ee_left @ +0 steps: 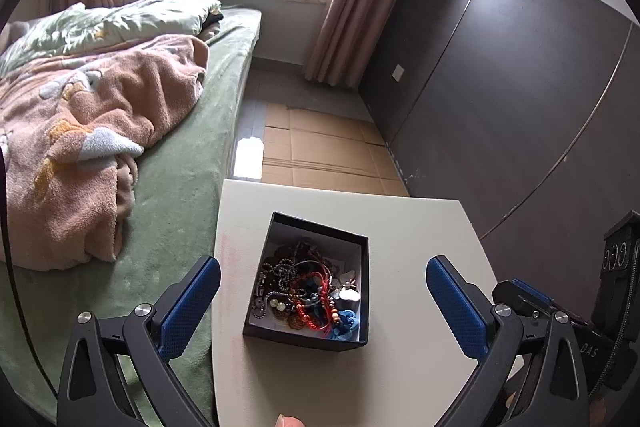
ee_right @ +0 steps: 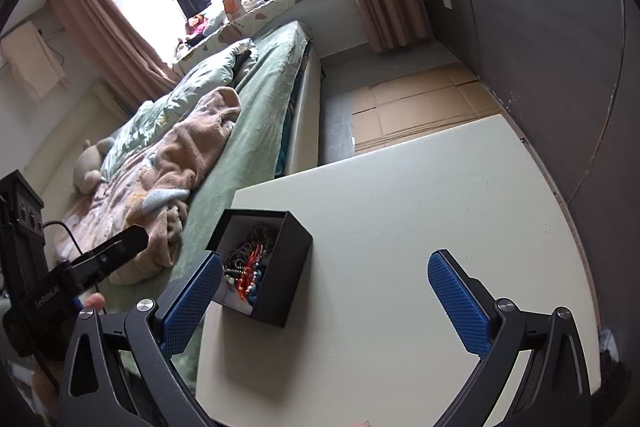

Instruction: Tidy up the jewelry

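A small black box (ee_left: 360, 251) with a white inside sits on the white table (ee_left: 416, 227). It holds a tangle of jewelry (ee_left: 308, 291): bead chains, red cords, a blue piece, pearls. My left gripper (ee_left: 322, 267) hangs above the box with its blue pads wide apart and nothing between them. In the right wrist view the same box (ee_right: 288, 267) lies left of centre, with the jewelry (ee_right: 246, 267) showing inside. My right gripper (ee_right: 324, 267) is open over bare table to the right of the box, holding nothing. The left gripper's body (ee_right: 104, 259) shows at the left there.
A bed (ee_left: 180, 195) with a green sheet touches the table's left side, with a pink blanket (ee_left: 92, 131) heaped on it. A dark wall panel (ee_left: 520, 87) stands on the right. Flat cardboard (ee_left: 320, 147) covers the floor beyond the table. A fingertip (ee_left: 289, 420) shows at the bottom edge.
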`<state>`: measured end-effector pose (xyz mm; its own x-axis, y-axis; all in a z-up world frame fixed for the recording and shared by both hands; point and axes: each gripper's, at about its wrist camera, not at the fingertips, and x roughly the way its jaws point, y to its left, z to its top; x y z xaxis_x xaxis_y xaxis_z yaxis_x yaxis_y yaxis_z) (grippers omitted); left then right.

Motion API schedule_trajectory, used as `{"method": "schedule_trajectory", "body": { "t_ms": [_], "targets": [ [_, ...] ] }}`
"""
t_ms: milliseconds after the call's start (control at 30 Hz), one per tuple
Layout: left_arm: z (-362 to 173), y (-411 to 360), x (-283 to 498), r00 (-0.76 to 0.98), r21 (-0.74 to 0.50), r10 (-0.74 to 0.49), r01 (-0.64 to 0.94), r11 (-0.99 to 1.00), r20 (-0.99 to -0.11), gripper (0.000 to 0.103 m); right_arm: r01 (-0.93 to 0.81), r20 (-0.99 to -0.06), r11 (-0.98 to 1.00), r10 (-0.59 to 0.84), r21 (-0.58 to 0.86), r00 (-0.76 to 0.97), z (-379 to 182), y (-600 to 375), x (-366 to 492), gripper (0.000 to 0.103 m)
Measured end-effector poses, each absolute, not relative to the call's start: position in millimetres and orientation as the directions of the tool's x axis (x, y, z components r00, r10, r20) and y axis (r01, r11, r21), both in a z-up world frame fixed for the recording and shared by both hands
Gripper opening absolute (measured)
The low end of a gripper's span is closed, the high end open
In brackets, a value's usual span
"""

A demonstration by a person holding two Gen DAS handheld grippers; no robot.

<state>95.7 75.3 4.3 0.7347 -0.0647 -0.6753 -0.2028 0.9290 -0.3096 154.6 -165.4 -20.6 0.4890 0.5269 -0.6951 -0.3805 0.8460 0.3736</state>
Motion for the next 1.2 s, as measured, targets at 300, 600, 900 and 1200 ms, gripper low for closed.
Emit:
{"method": "schedule_trajectory", "body": {
  "t_ms": [300, 600, 900, 1200],
  "targets": [
    [4.1, 49.0, 83.3, 0.732, -0.238, -0.041, -0.168, 0.957, -0.68, 0.103, -0.393, -0.714, 0.853, 0.509, 0.343, 0.481, -16.2, -186.3, 139.1, 0.103],
    [3.0, 38.9, 74.5, 0.738, -0.194, -0.009, -0.165, 0.967, -0.674, 0.103, -0.38, -0.75, 0.874, 0.465, 0.303, 0.471, -18.7, -201.7, 128.5, 0.103],
    [4.1, 32.9, 68.3, 0.749, -0.176, 0.003, -0.16, 0.971, -0.663, 0.103, -0.376, -0.75, 0.879, 0.455, 0.293, 0.481, -18.2, -212.4, 122.0, 0.103],
    [5.5, 29.9, 63.3, 0.757, -0.177, 0.002, -0.155, 0.972, -0.653, 0.103, -0.373, -0.742, 0.876, 0.466, 0.307, 0.483, -15.1, -219.2, 116.1, 0.103]
  ]
}}
